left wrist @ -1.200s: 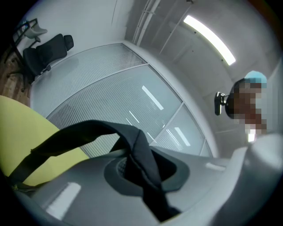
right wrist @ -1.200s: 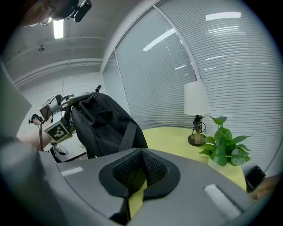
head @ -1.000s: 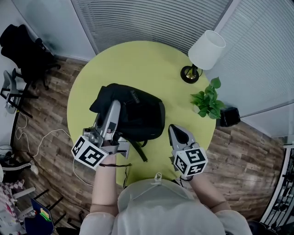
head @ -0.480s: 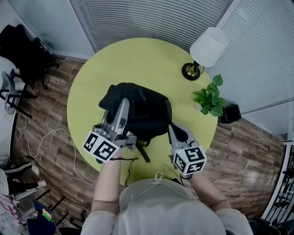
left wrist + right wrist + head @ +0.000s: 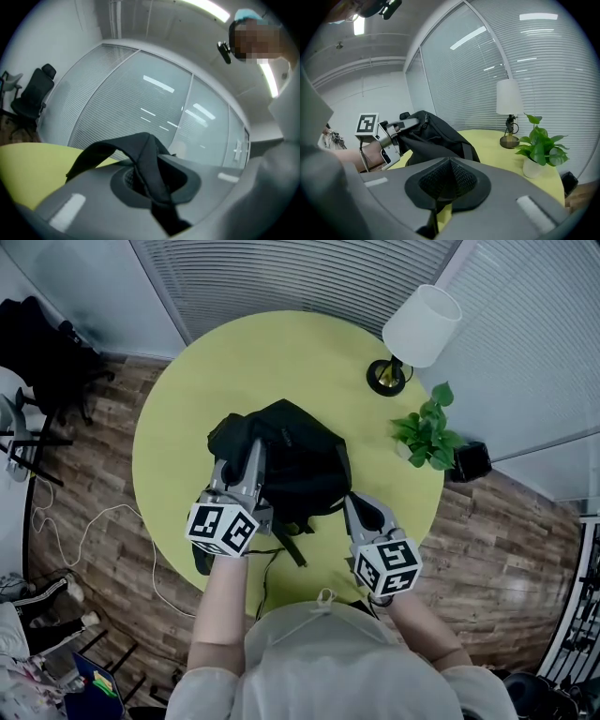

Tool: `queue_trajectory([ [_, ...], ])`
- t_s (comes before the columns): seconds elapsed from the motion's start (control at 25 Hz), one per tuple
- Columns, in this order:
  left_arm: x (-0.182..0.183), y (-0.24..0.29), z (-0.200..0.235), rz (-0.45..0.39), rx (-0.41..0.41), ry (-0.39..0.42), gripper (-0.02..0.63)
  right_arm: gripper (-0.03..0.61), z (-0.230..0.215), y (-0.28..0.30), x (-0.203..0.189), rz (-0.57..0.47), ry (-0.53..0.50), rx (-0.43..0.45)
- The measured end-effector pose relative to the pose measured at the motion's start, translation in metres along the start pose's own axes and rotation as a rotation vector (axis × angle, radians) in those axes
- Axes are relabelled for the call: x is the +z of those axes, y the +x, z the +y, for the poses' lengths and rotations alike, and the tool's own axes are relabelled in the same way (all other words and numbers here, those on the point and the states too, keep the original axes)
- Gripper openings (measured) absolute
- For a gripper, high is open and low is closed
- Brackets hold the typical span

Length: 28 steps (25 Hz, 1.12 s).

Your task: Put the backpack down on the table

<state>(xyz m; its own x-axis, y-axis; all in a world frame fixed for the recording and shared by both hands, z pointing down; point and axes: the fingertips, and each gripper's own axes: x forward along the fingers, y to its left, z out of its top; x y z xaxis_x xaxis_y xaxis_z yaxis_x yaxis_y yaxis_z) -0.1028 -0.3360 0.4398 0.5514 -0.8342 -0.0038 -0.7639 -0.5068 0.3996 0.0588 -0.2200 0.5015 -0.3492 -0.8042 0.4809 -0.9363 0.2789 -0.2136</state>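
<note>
The black backpack rests on the round yellow-green table, bunched up toward the near side. My left gripper lies level over its left part, shut on a black strap that loops up out of the jaws. The right gripper view shows the backpack ahead and the left gripper gripping its top. My right gripper hovers just off the backpack's near right edge, shut, with nothing between its pads.
A white-shaded lamp and a potted green plant stand at the table's right rim. A black office chair and loose cables are on the wooden floor at the left. Glass walls with blinds run behind.
My left gripper has come down and to the right with the strap, and the backpack has sunk and shifted slightly right on the table. The right gripper stayed put.
</note>
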Motion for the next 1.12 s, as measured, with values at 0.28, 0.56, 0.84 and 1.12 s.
queue_trajectory([
  [0.28, -0.066, 0.002, 0.046, 0.22, 0.163, -0.001, 0.038, 0.0, -0.007, 0.0, -0.011, 0.02, 0.018, -0.012],
  [0.56, -0.08, -0.006, 0.046, 0.258, 0.199, 0.104, 0.048, 0.0, -0.007, 0.001, -0.014, 0.025, 0.013, -0.005],
  [0.84, -0.072, -0.023, 0.043, 0.181, 0.254, 0.133, 0.181, 0.0, -0.005, -0.003, -0.012, 0.015, 0.006, 0.02],
  [1.12, -0.087, -0.067, 0.042, 0.174, 0.324, 0.061, 0.395, 0.0, 0.011, -0.011, -0.006, -0.001, -0.022, 0.067],
])
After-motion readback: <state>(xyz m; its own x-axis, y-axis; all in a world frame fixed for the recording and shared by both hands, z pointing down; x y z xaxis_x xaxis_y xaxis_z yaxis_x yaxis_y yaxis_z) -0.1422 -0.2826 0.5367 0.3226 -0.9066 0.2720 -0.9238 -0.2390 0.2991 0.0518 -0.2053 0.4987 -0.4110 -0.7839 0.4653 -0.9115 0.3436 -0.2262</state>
